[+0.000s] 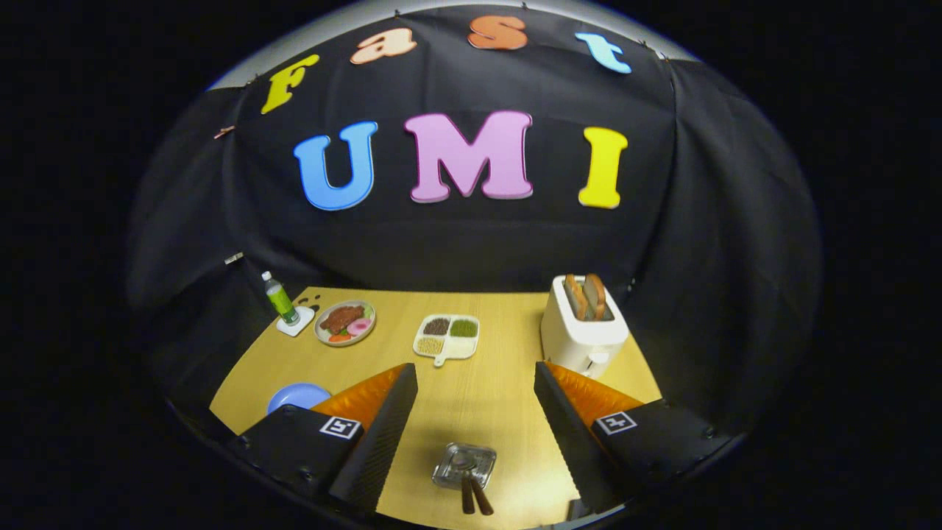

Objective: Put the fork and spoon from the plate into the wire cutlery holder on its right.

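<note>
My gripper [471, 419] hangs with its fingers spread wide and nothing between them. Low in the frame, between the fingers and near the table's [478, 397] close edge, sits the wire cutlery holder [464, 465], with two brown handles [475, 497] poking out toward me, long axes roughly along my line of sight. The blue plate [294, 397] lies at lower left, just beyond my left finger [383, 434], so I'd judge that way comes next.
</note>
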Available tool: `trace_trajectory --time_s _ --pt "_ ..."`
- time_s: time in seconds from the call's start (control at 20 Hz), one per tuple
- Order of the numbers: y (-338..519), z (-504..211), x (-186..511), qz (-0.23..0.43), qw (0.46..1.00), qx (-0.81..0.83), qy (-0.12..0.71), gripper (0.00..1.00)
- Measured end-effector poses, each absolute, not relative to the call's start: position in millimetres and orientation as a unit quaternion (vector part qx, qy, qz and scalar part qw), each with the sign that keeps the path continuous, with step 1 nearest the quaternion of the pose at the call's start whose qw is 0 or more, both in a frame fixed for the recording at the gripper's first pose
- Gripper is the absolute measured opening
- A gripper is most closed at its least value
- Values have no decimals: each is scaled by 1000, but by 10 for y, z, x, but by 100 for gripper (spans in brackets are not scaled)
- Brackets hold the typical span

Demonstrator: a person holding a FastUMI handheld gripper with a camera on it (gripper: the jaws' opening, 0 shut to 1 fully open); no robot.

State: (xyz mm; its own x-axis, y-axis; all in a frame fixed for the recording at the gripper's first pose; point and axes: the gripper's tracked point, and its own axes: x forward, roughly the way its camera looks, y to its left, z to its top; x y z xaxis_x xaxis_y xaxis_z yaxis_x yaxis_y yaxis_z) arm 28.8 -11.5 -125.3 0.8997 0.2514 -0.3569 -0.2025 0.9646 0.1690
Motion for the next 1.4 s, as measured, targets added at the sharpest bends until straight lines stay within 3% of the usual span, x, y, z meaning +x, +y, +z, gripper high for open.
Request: trace_trajectory --time_s 0.25,0.55,1.4 --pt "-308 -537 241 120 990 25 75 99" --pt "-537 -167 63 131 989 67 12 98" --pt "-1024 -454 -66 164 984 72 10 98"
